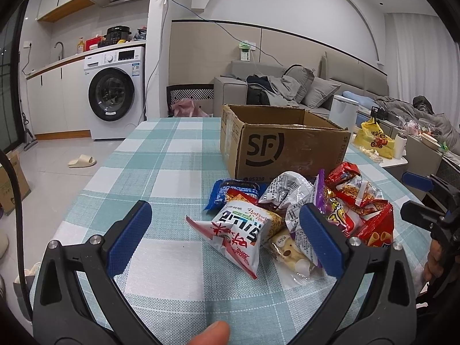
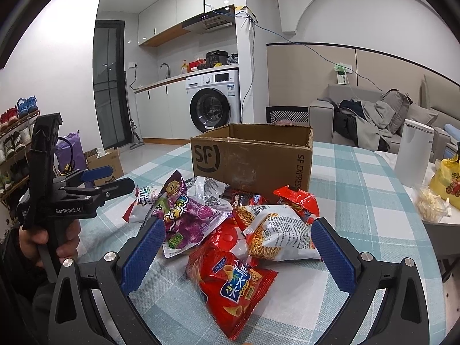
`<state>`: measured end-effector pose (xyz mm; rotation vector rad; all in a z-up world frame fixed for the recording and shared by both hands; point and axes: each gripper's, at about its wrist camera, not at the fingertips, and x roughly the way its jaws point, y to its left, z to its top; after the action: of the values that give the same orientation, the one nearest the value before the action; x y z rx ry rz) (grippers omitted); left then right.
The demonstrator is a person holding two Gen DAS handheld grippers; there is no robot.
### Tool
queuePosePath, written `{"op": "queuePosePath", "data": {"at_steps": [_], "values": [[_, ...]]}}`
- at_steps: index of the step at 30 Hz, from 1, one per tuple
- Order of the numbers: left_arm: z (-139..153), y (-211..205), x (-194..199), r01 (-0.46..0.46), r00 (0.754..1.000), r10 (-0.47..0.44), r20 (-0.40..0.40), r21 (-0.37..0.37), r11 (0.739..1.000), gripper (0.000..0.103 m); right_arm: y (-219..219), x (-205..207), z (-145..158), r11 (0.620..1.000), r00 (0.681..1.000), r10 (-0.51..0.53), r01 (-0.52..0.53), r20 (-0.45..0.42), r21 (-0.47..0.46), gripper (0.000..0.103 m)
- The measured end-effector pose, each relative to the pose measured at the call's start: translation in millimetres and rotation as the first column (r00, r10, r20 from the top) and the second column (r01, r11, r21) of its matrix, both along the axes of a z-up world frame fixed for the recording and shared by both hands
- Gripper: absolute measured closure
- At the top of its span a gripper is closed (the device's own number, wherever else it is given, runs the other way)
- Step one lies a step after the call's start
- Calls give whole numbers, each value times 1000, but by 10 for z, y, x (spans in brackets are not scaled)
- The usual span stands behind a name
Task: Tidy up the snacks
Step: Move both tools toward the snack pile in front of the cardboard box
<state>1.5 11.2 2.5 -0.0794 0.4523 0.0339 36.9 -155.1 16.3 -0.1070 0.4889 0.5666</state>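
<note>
A pile of snack bags lies on the checked tablecloth point(image 1: 161, 166) in front of an open SF cardboard box point(image 1: 276, 149). In the left wrist view my left gripper point(image 1: 227, 230) is open and empty above a white and red bag point(image 1: 238, 238), beside a blue packet point(image 1: 230, 192). In the right wrist view my right gripper point(image 2: 235, 241) is open and empty over a red crisp bag point(image 2: 230, 284), with a purple bag point(image 2: 187, 215) and a white noodle-snack bag point(image 2: 276, 230) behind. The box point(image 2: 253, 155) stands beyond the pile. The left gripper point(image 2: 109, 179) shows at the left, the right gripper point(image 1: 417, 198) at the right edge.
A white canister point(image 2: 414, 155), a yellow bag point(image 2: 448, 184) and a small dish of snacks point(image 2: 431, 204) sit on a side table to the right. A sofa with clothes point(image 1: 287, 86) is behind. A washing machine point(image 1: 115, 97) stands far left.
</note>
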Motion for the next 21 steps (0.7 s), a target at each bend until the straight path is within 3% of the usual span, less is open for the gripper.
{"op": "queuePosePath", "data": {"at_steps": [21], "values": [[-1, 10, 90, -3, 999, 5, -50, 34, 999, 1, 19, 112, -68, 998, 997, -25, 21, -67, -57, 0]]}}
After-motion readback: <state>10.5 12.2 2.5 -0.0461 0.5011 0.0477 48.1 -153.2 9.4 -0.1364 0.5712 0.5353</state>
